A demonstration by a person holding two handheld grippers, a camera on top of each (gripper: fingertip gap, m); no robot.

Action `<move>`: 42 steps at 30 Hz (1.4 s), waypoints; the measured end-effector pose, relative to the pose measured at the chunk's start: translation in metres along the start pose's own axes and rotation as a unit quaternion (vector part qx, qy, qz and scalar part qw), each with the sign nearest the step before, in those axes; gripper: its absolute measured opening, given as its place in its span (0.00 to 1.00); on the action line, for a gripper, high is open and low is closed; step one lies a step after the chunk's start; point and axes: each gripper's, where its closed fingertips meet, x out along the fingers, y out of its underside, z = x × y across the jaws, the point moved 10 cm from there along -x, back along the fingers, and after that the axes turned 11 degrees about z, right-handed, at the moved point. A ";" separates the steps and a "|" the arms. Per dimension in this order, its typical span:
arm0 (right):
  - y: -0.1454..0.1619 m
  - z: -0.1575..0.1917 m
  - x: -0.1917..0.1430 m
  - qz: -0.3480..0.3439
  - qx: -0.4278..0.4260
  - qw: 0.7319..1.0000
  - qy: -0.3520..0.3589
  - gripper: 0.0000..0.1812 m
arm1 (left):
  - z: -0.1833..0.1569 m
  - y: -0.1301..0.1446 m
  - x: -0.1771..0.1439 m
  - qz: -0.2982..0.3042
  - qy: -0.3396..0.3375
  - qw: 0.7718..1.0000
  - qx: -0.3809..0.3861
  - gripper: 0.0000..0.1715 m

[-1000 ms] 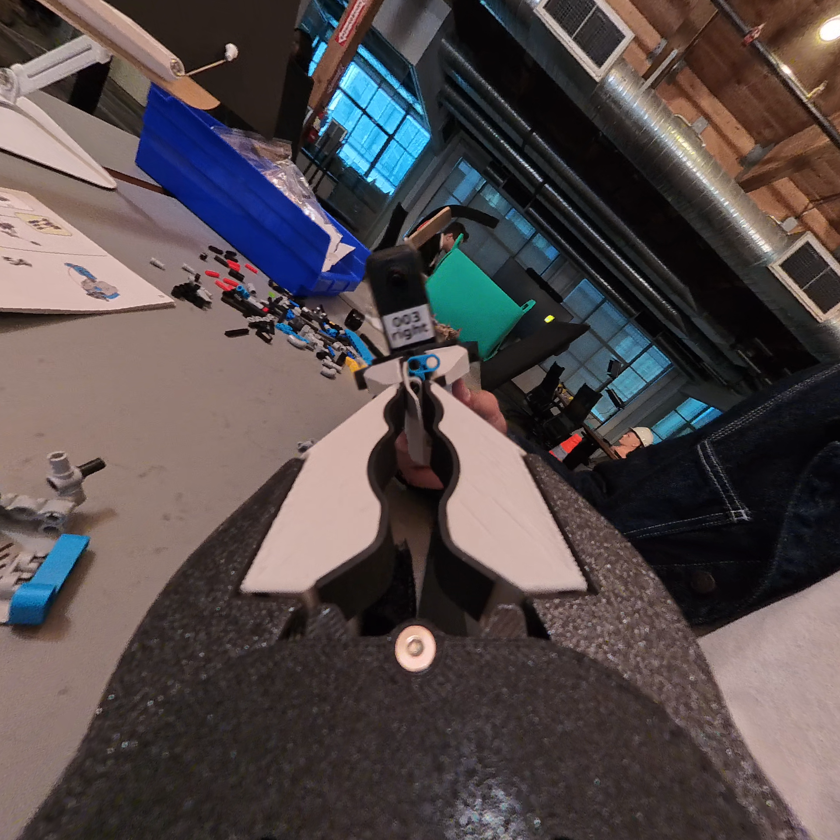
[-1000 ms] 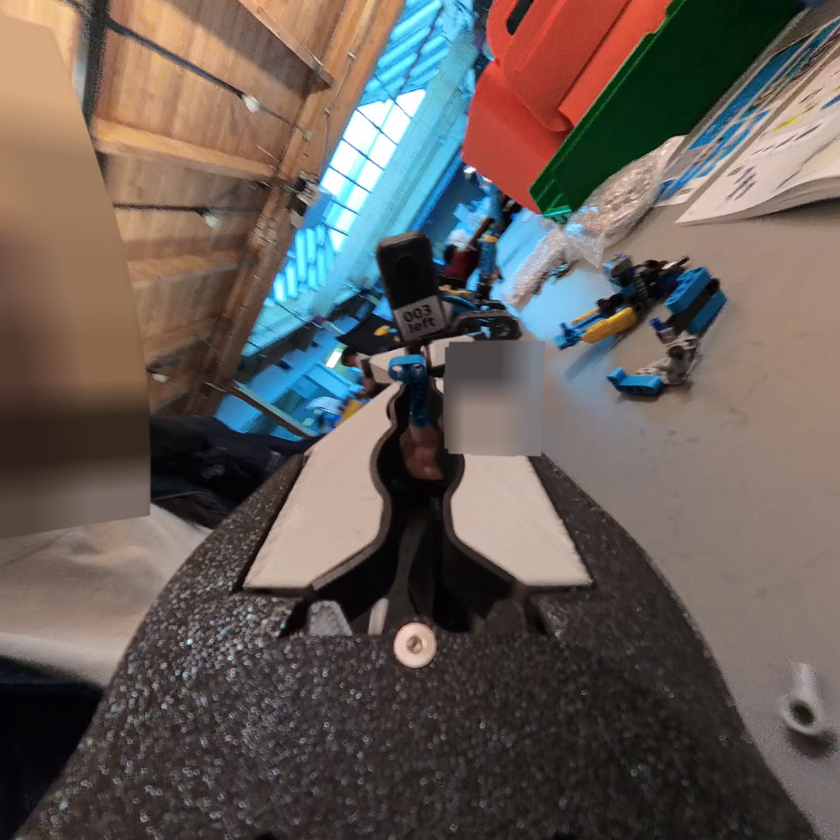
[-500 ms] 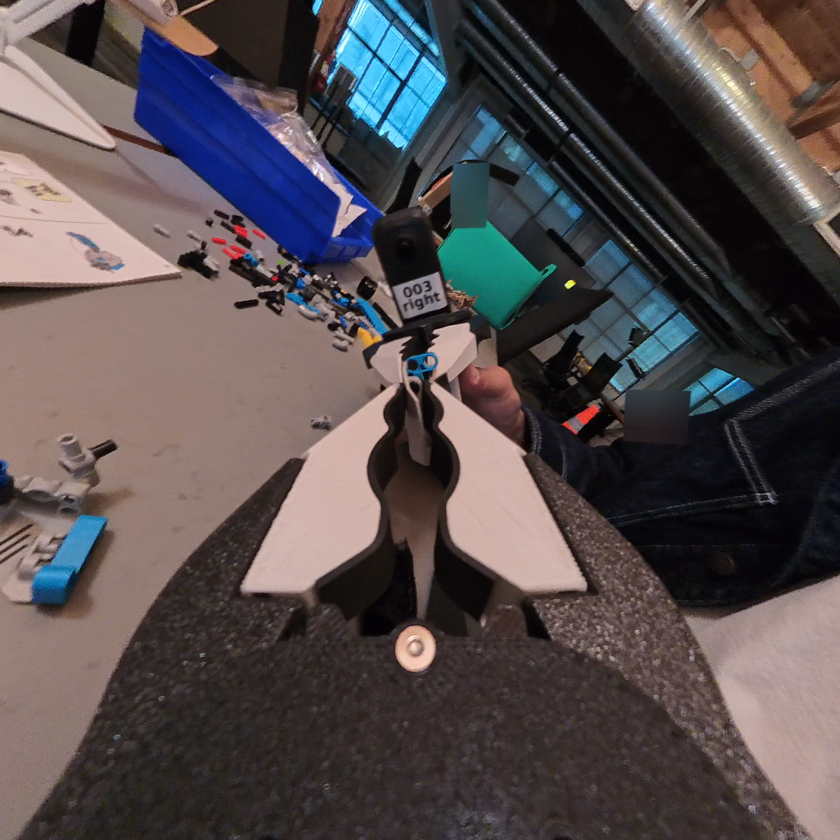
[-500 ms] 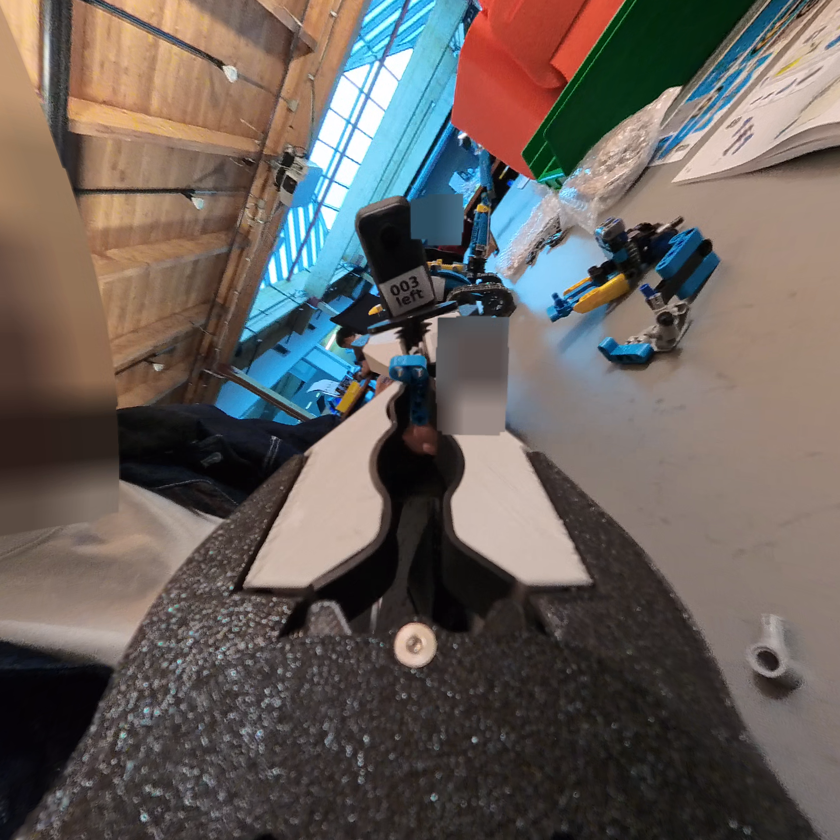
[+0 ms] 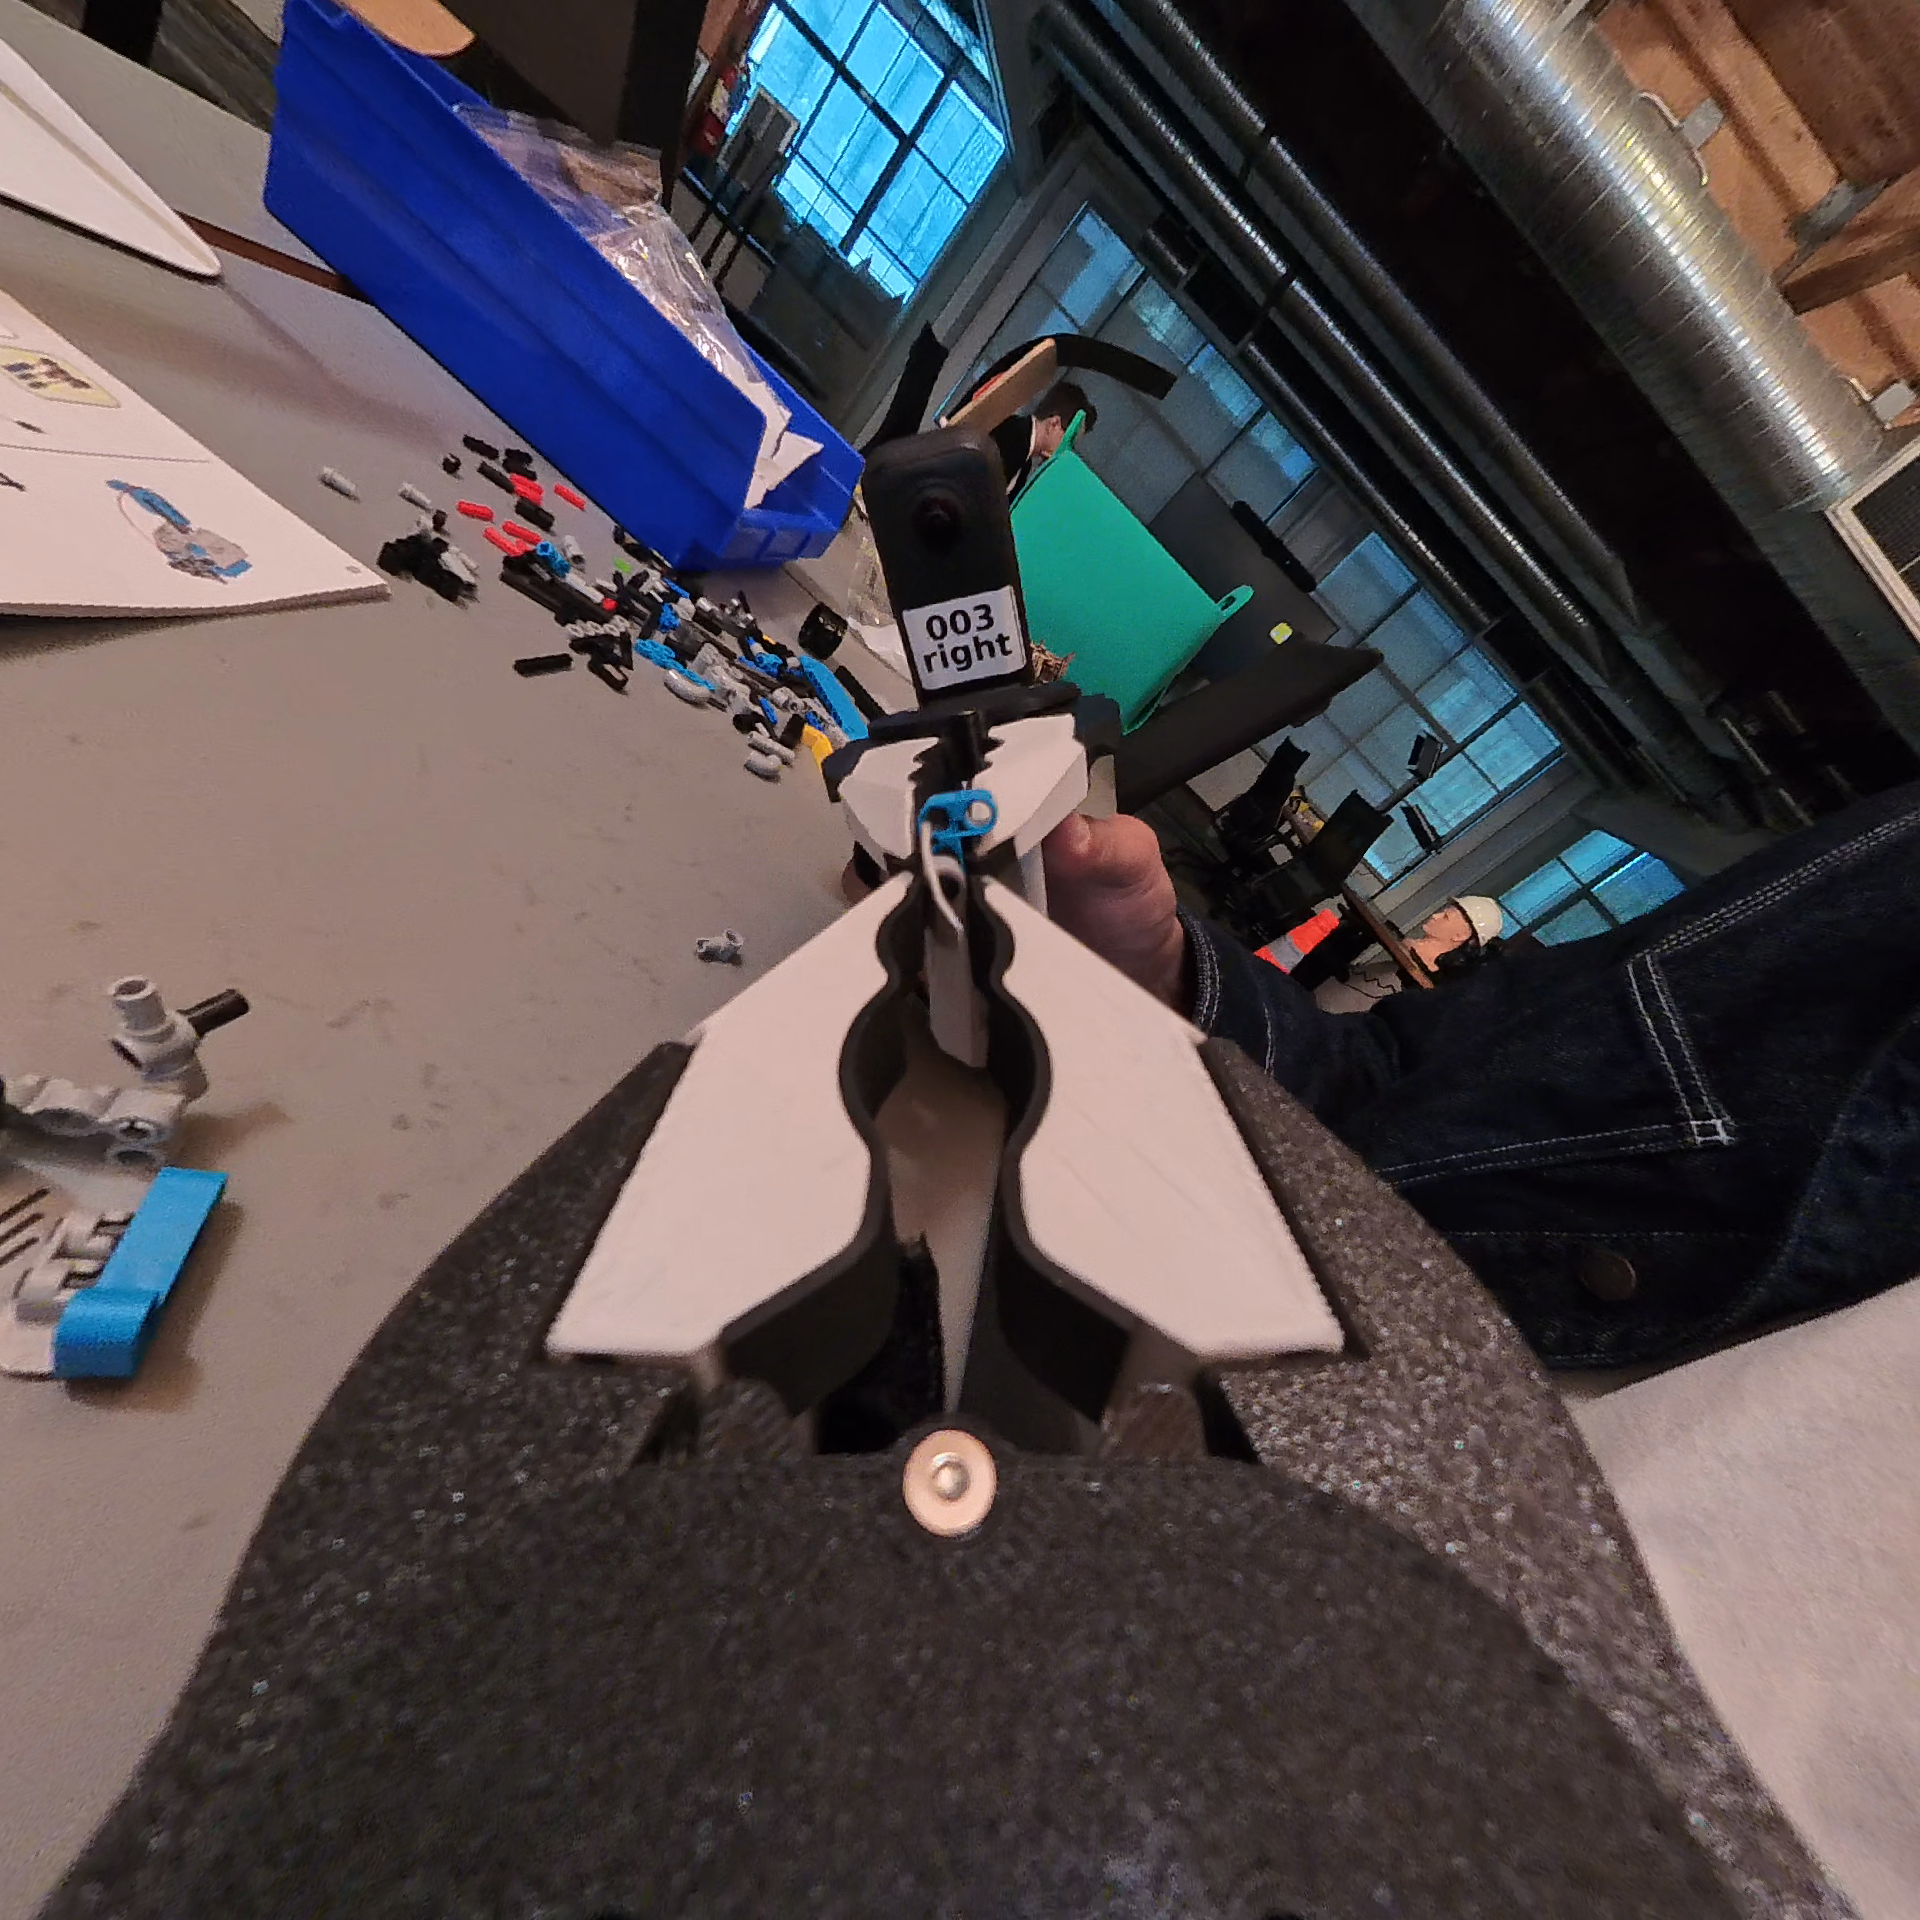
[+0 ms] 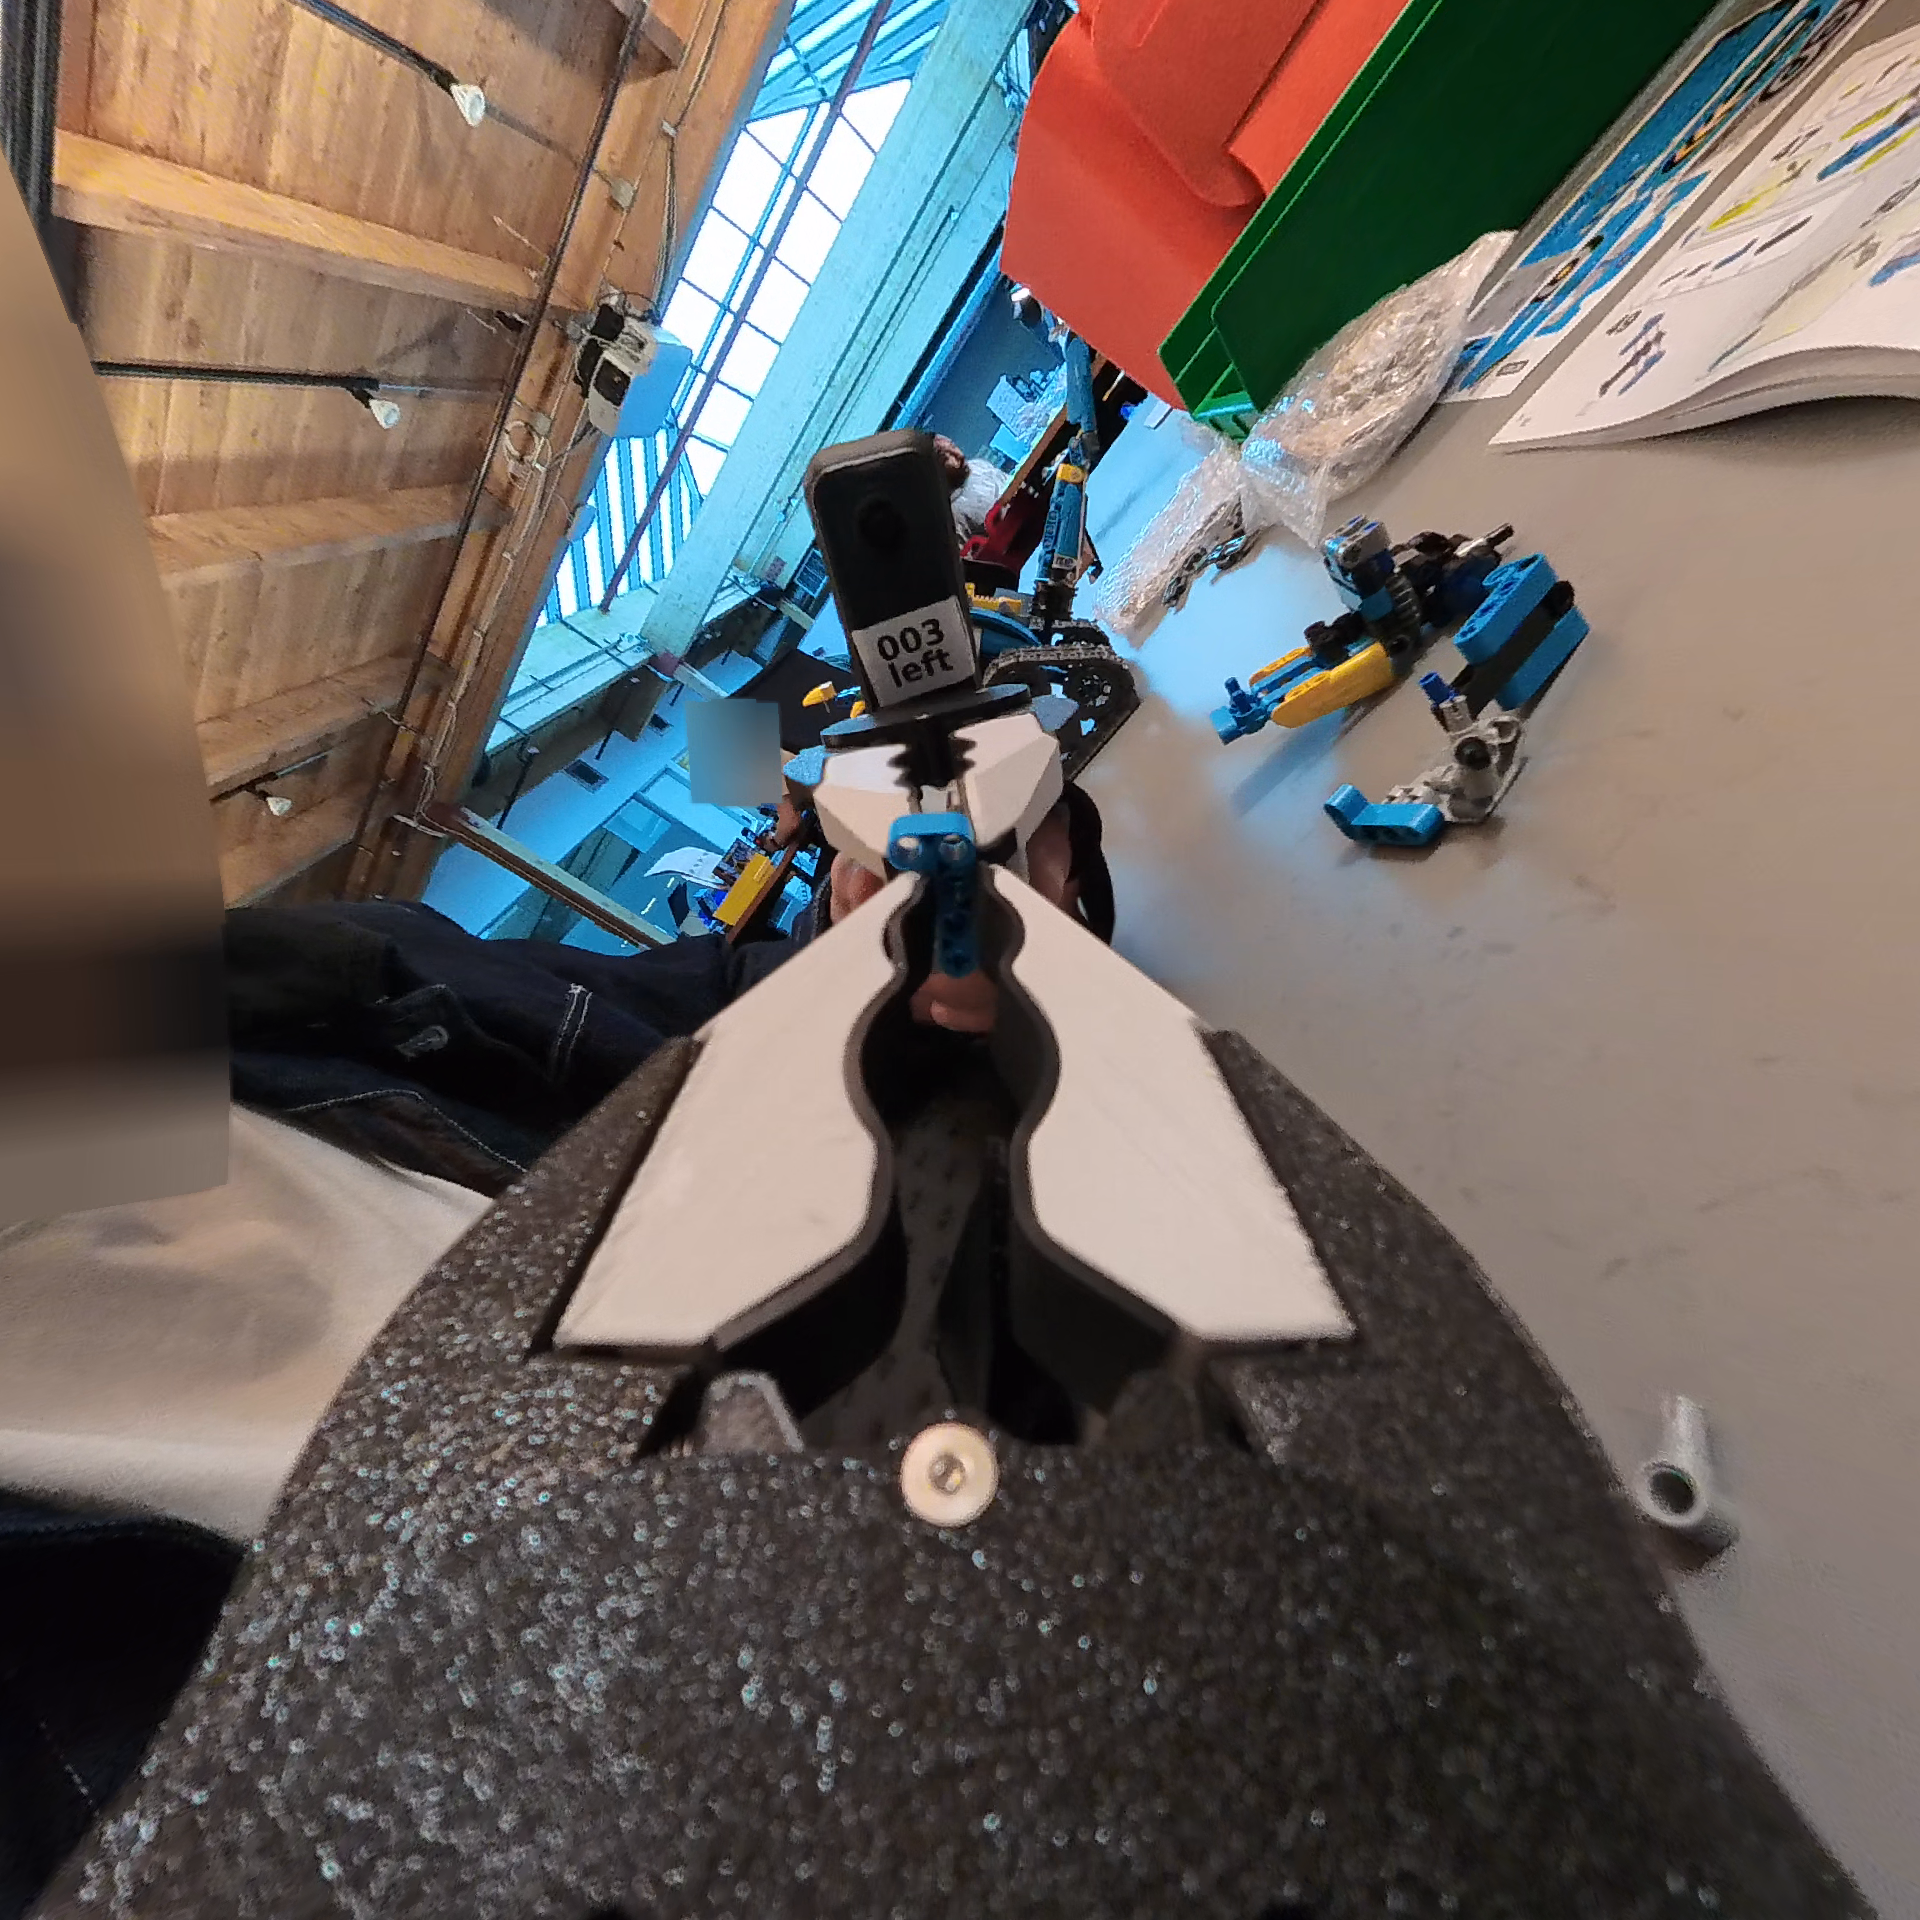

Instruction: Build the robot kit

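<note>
My two grippers face each other tip to tip above the grey table [image 5: 416, 883]. In the left wrist view my left gripper [image 5: 943, 883] is shut on a thin pale grey part [image 5: 938, 885] that meets a small blue holed piece [image 5: 961, 816] at the tips of the right gripper [image 5: 961, 795]. In the right wrist view my right gripper [image 6: 948, 896] is shut on a short blue holed beam [image 6: 951, 920] with a blue cross piece [image 6: 932, 844] on top. The left gripper [image 6: 935, 795] touches it from the far side. A hand [image 5: 1117, 894] holds the right gripper's handle.
A blue bin [image 5: 540, 312], several loose small parts [image 5: 623, 613], a booklet [image 5: 156, 520] and a grey-blue subassembly [image 5: 94, 1195] lie to the left. The right wrist view shows green [image 6: 1403, 208] and orange [image 6: 1122, 156] bins, plastic bags [image 6: 1340, 426], a blue-yellow model [image 6: 1403, 634] and a grey connector [image 6: 1673, 1486]. A denim sleeve [image 5: 1558, 1091] is at the right. Left and right tips are no more than a few centimetres apart.
Both grippers stay shut and tip to tip on the small assembly. They have shifted and tilted slightly together, so the table and its parts slide in both views.
</note>
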 end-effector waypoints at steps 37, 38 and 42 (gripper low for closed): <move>0.035 0.032 -0.014 0.456 -0.165 0.776 0.404 0.12 | -0.016 0.005 -0.001 0.060 -0.069 0.985 0.145 0.04; 0.030 0.038 -0.011 0.421 -0.183 0.798 0.390 0.12 | -0.018 0.004 -0.002 0.053 -0.046 0.988 0.136 0.04; 0.008 0.060 0.002 0.189 -0.250 0.914 0.258 0.07 | -0.024 0.002 -0.005 0.025 0.006 0.992 0.127 0.04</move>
